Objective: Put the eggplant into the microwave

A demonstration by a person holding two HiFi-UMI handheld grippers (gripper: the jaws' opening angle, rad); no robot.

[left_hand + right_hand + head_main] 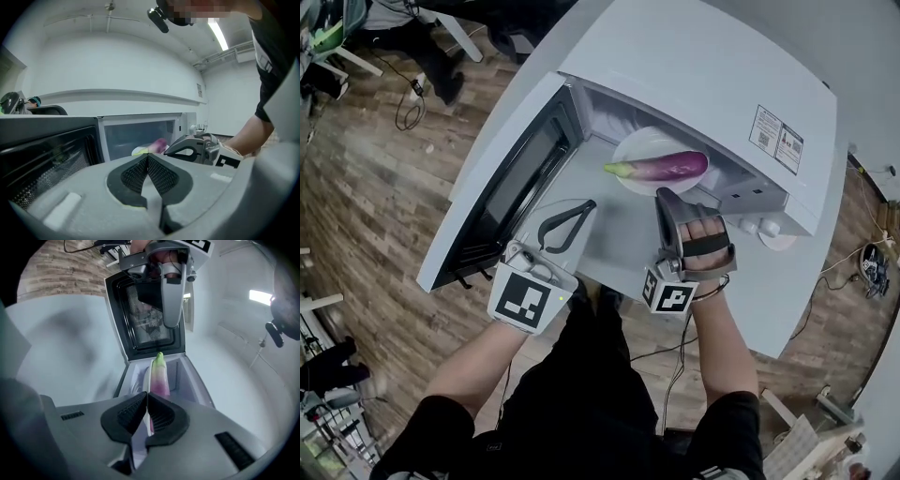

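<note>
The purple eggplant point(667, 167) with a green stem lies on a white plate point(628, 150) inside the open microwave point(675, 56). My right gripper point(663, 194) reaches into the cavity and is shut on the plate's near rim point(145, 376); in the right gripper view the eggplant point(159, 378) lies just beyond its jaws point(146, 397). Over the white surface in front of the opening, my left gripper point(590, 205) is shut with nothing in it. In the left gripper view its jaws point(147, 157) face the cavity, where the eggplant point(159, 144) and the right gripper point(180, 145) show.
The microwave door point(506, 187) hangs open to the left, beside my left gripper. Control knobs point(764, 228) and a label point(776, 138) are at the microwave's right. Wooden floor with cables point(408, 103) surrounds the unit.
</note>
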